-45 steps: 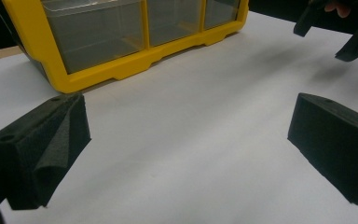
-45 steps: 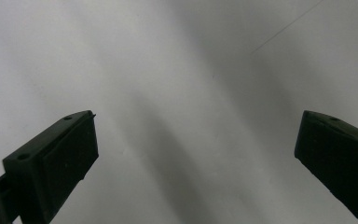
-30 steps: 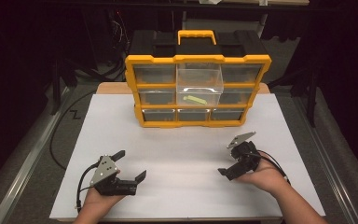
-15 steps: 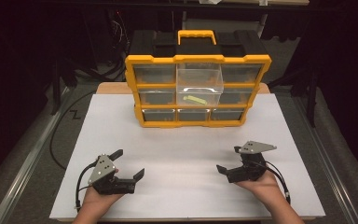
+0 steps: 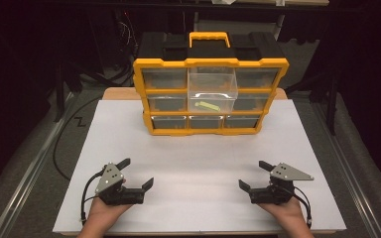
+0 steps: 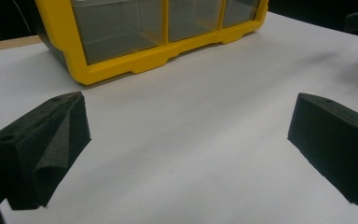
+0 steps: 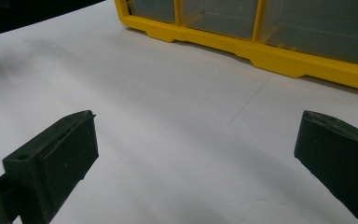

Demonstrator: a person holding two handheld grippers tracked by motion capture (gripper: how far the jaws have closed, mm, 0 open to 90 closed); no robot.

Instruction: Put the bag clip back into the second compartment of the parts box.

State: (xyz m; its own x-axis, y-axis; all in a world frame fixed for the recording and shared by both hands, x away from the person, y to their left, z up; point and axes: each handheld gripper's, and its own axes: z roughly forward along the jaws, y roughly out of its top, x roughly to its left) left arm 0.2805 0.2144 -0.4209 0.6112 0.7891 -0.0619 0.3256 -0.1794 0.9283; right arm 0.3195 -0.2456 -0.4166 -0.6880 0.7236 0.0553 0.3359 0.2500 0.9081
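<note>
High view: at lower left, the left gripper point(image 5: 135, 172) rests low over the white table sheet point(image 5: 198, 163), jaws spread wide and holding nothing. Upper centre stands the yellow drawer organizer point(image 5: 211, 94), its middle clear drawer point(image 5: 212, 90) pulled forward with a small yellow-green piece point(image 5: 208, 105) inside. At lower right, the right gripper point(image 5: 254, 174) sits likewise released and empty, well apart from the organizer.

Overhead light falls evenly on the white table top point(image 5: 193, 163), which glows bright while the room around its edges sinks into near black. Soft shadows lie beneath the yellow organizer point(image 5: 211, 94). Both gripper views look grainy, their near jaws slightly blurred
</note>
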